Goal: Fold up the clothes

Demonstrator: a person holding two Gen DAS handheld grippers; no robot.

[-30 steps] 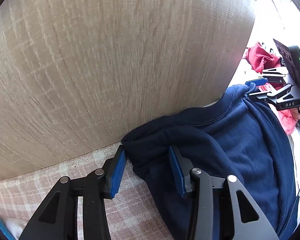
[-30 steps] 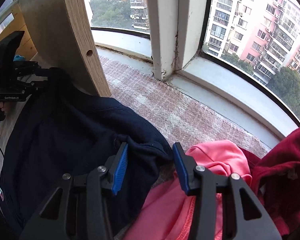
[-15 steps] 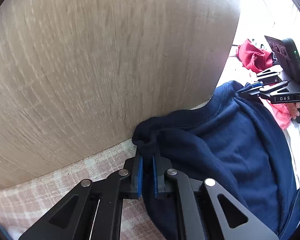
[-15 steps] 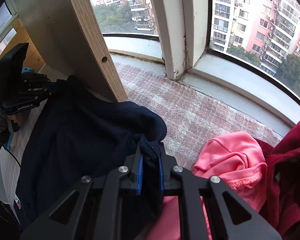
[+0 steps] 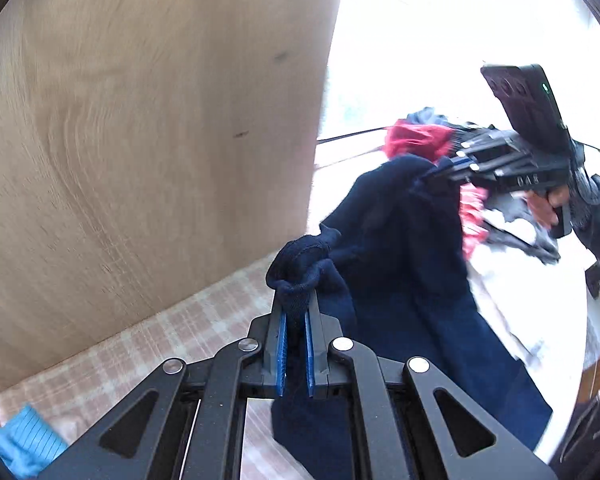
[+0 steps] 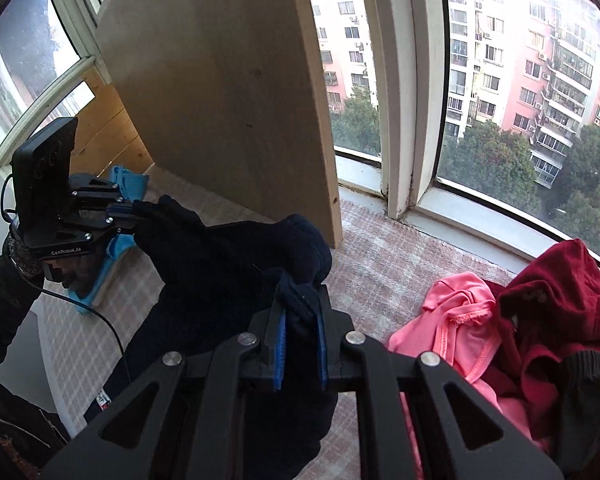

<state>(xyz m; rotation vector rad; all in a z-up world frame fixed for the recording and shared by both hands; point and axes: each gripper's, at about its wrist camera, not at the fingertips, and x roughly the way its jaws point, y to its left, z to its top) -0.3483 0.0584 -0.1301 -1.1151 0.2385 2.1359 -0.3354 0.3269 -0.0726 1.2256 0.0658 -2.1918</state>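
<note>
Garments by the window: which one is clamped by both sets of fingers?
The navy sweatshirt, pinched by the left gripper and right gripper. The pink garment and dark red garment lie untouched beside it.

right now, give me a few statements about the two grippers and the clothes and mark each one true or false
1. The left gripper is shut on a bunched edge of the dark navy blue sweatshirt. True.
2. The right gripper is clamped on the bright pink garment. False: it is shut on the navy sweatshirt; the pink garment lies untouched beside it.
3. The sweatshirt hangs stretched between the two grippers. True.
4. The dark red garment is piled next to the pink one near the window. True.
5. The tall light wooden panel lies flat on the checked pink cloth surface. False: it stands upright on it.
</note>
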